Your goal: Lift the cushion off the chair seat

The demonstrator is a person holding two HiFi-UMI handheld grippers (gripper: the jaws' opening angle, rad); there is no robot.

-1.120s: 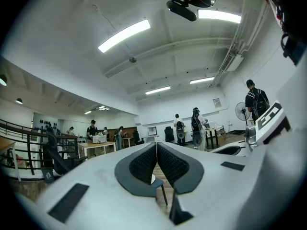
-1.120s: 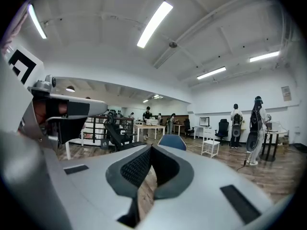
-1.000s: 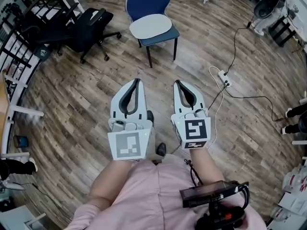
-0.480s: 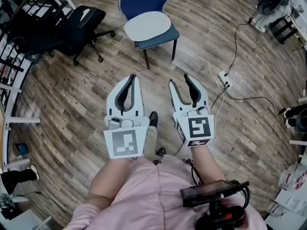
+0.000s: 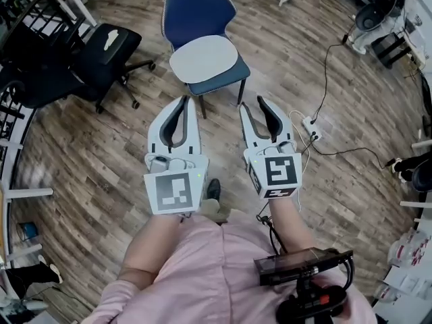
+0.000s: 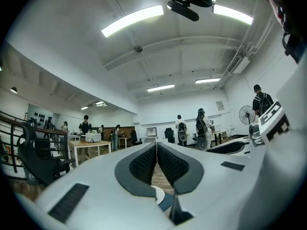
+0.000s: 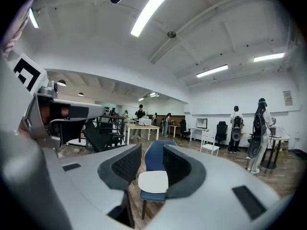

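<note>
The white cushion (image 5: pixel 204 58) lies flat on the seat of the blue chair (image 5: pixel 196 9). It covers most of the seat, and a blue rim shows along the front and right edges. The chair stands alone on the wood floor (image 5: pixel 101 147), with bare boards in front of it and on both sides. A black office chair (image 5: pixel 104 49) stands to its left, well apart. To its right, a power strip (image 5: pixel 311 123) and its cables lie on the floor.

Both grippers are held side by side in front of the person's body, pointing forward at the chair and roughly level. Neither touches the chair or the cushion. The left gripper (image 5: pixel 185 101) has its jaws together, pads meeting, with nothing between them. The right gripper (image 5: pixel 253 106) has its jaws apart and empty. In the right gripper view the chair and cushion show through the gap, some way off.
</note>
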